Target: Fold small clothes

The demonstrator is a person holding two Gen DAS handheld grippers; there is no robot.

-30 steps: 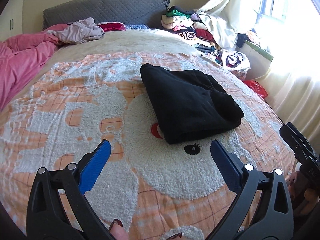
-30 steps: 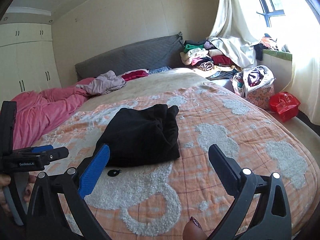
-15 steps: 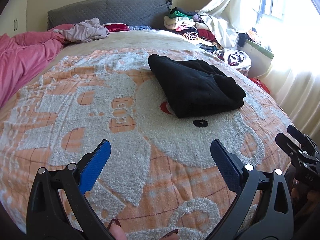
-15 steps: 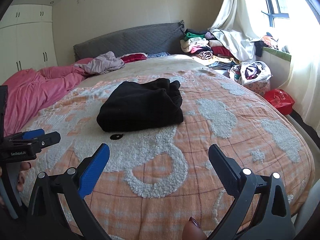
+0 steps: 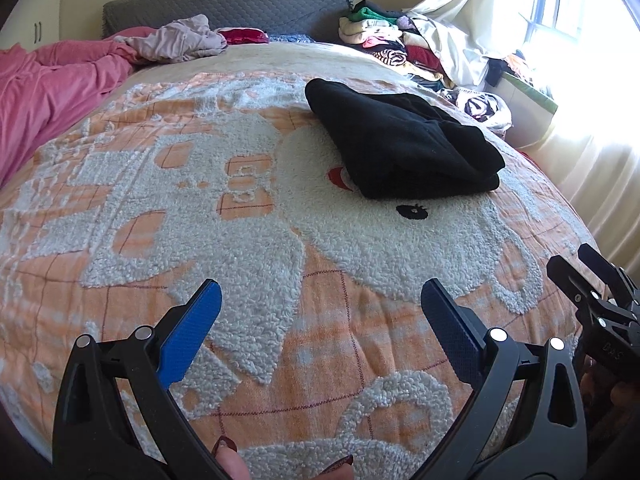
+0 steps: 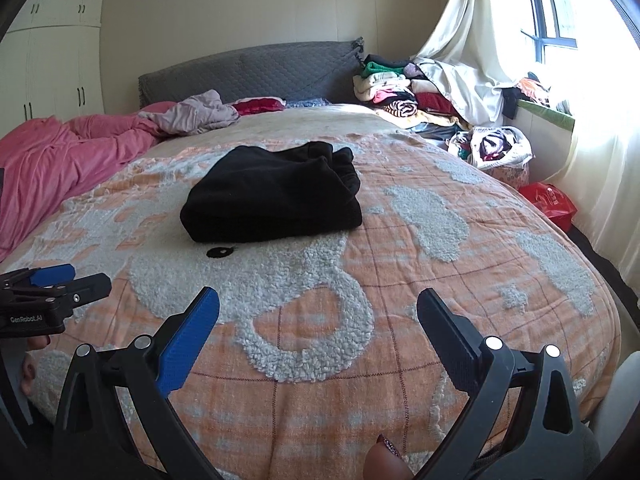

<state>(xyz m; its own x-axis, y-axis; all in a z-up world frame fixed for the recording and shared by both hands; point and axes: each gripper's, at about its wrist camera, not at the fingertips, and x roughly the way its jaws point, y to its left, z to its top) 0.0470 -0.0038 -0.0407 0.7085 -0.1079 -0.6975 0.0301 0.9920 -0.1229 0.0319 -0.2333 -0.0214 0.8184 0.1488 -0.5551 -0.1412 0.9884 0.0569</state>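
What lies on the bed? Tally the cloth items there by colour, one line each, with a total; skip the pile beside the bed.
Black: 1, the folded black garment
Pink: 1, the pink quilt
Pale mauve: 1, the crumpled mauve garment
Red: 1, the red item by the headboard
Orange and white: 1, the fleece blanket
Total: 5

Two wrist fisheyes look low from the foot of the orange plush blanket [image 5: 120,184] toward the grey quilted headboard [image 6: 248,68] — both share the folded black garment [image 5: 400,144].
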